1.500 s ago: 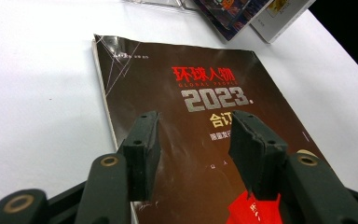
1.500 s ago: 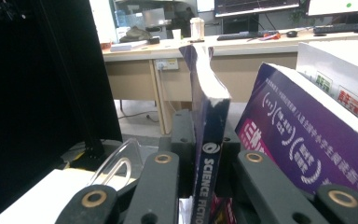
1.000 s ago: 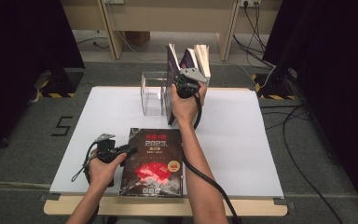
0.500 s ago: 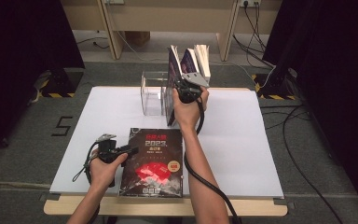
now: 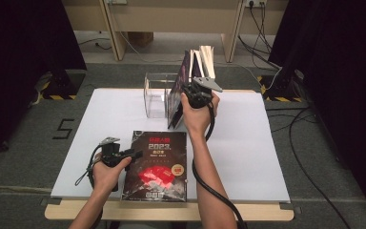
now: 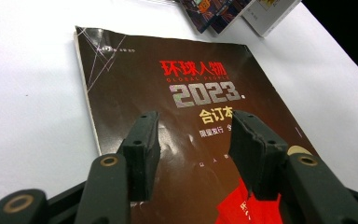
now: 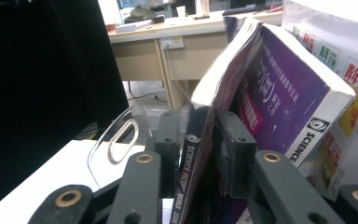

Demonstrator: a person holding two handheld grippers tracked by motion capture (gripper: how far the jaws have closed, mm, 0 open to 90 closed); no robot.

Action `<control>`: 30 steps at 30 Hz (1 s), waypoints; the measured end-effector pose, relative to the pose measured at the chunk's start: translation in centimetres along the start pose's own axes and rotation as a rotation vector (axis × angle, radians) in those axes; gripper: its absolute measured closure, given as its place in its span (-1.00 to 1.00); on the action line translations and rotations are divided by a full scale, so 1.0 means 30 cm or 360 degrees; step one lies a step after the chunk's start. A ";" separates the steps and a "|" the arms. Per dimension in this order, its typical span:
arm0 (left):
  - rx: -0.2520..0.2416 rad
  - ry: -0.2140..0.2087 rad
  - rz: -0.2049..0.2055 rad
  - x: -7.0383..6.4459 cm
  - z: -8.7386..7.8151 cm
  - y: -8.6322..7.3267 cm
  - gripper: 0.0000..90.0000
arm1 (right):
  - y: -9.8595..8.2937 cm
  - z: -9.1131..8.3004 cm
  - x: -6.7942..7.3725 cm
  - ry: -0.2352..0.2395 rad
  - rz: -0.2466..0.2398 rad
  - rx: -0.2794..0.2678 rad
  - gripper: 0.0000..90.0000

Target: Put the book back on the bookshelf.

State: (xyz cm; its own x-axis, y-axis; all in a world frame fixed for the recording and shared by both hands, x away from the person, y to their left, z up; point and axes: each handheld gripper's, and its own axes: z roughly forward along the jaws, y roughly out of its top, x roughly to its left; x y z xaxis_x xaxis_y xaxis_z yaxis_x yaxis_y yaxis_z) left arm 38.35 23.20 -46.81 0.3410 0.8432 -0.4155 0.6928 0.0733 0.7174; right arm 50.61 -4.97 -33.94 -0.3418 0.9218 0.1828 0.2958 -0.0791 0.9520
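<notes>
A white table [image 5: 267, 143] fills the middle of the frame, a wooden desk [image 5: 171, 19] stands at the top, black curtains [image 5: 24, 52] hang at both sides, and cables [image 5: 286, 114] lie on the grey floor [image 5: 24, 143] at right.

Dark book [image 6: 182, 140], near edge of the tabletop: "环球人物", "GLOBAL PEOPLE", "2023", "合订本", "限量发行"
Clamped magazine [image 7: 193, 177], spine: "SCIENCE FICTION WORLD"
Purple book [image 7: 289, 93], spine: "SCIENCE"
White cover [image 7: 349, 84], far right: "青年文摘"
Floor [image 5: 28, 138], left of the table: "5"

Office-like lab: desks [image 7: 186, 42], floor cables [image 5: 310, 143]
</notes>
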 end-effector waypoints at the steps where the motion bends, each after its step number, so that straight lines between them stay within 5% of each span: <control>1: -0.0002 -0.0001 -0.0002 0.001 0.000 0.000 0.15 | 0.001 0.002 0.000 0.0000 0.0005 0.0000 0.58; 12: -0.0003 -0.0001 -0.0006 0.007 -0.006 0.002 0.15 | -0.003 0.034 0.014 -0.0062 0.0083 0.0086 0.45; 21: 0.0006 -0.0014 0.0000 0.005 -0.003 0.001 0.14 | 0.010 0.060 0.012 -0.0164 0.0123 0.0183 0.81; 27: 0.0004 -0.0016 -0.0003 0.007 -0.006 0.001 0.14 | 0.020 0.071 0.013 -0.0116 0.0195 0.0179 0.87; 30: -0.0004 -0.0012 -0.0004 0.010 -0.010 0.003 0.14 | 0.023 0.080 0.010 -0.0103 0.0152 0.0139 0.87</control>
State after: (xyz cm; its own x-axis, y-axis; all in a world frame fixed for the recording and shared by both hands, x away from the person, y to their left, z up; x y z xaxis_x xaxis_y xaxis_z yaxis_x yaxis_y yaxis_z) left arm 38.33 23.61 -46.70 0.3441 0.8389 -0.4217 0.6921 0.0769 0.7177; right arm 52.87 -3.84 -33.81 -0.2512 0.9343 0.2530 0.4017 -0.1371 0.9054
